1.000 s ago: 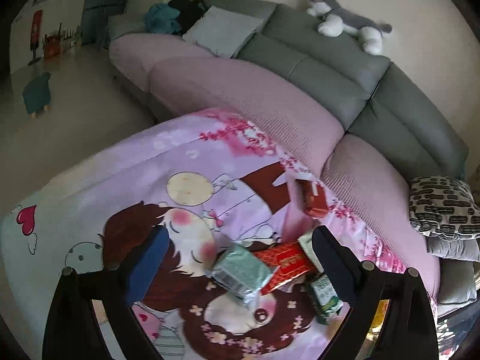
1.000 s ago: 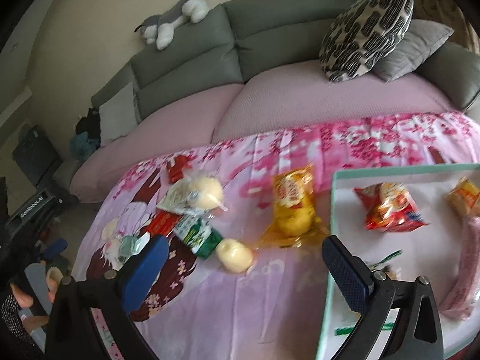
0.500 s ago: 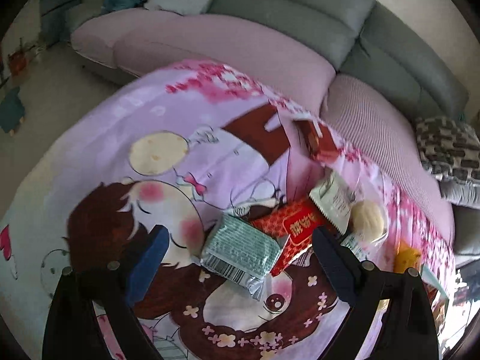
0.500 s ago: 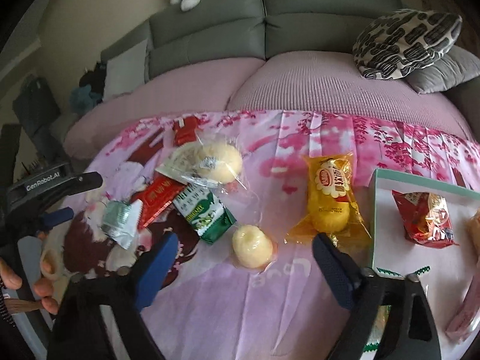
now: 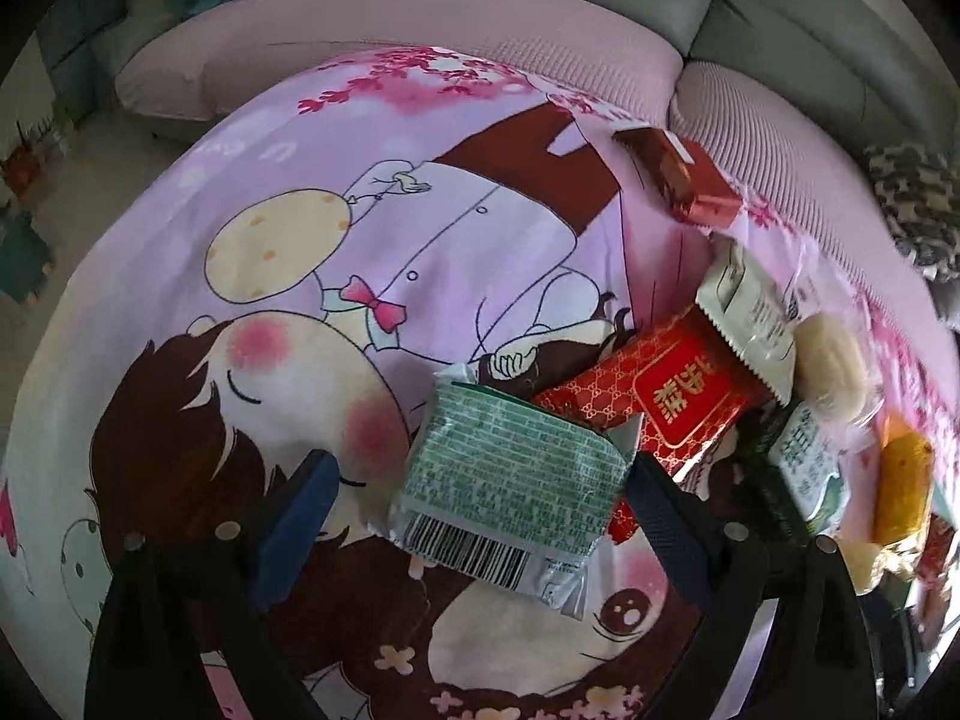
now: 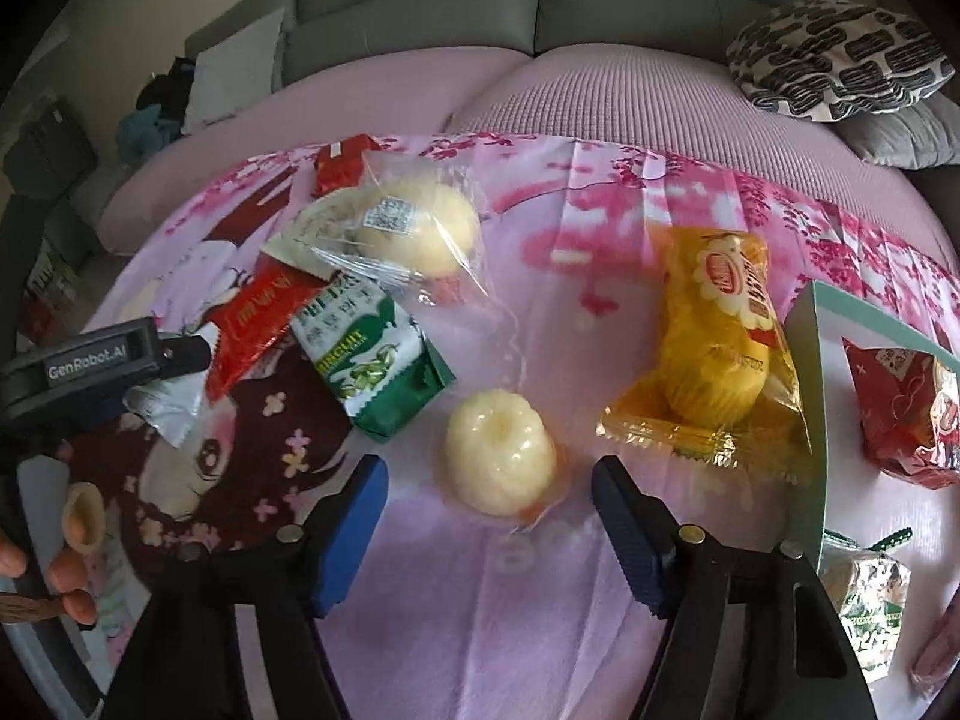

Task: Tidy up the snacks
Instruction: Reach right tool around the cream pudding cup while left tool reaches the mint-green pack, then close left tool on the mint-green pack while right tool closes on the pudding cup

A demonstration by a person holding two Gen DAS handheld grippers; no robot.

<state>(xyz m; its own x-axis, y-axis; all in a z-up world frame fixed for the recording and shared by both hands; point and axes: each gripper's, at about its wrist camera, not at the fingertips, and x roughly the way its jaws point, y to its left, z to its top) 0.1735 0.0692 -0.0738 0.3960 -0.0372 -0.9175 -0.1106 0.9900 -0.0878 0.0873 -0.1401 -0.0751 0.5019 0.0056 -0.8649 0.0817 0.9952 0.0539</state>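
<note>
In the left wrist view my left gripper [image 5: 480,516] is open, its blue pads either side of a green-and-silver snack packet [image 5: 510,480] lying on the pink cartoon cloth [image 5: 300,180]. A red packet [image 5: 654,402], a pale packet [image 5: 744,312] and a dark red packet [image 5: 678,174] lie beyond. In the right wrist view my right gripper [image 6: 486,516] is open around a pale yellow wrapped cake [image 6: 498,456]. A green biscuit pack [image 6: 372,360], a clear-bagged bun [image 6: 408,228] and a yellow packet [image 6: 720,360] lie nearby. The left gripper [image 6: 108,372] shows at far left.
A mint-edged white tray [image 6: 810,372] at the right holds a red snack bag [image 6: 900,408] and a green-and-silver packet [image 6: 870,612]. A sofa with pink seat covers [image 6: 600,96] and a patterned cushion [image 6: 840,60] runs behind the table.
Both grippers have moved down and forward. The left has closed in on the green-and-silver packet, the right on the pale yellow cake, which now sits between its fingers. Both stay open.
</note>
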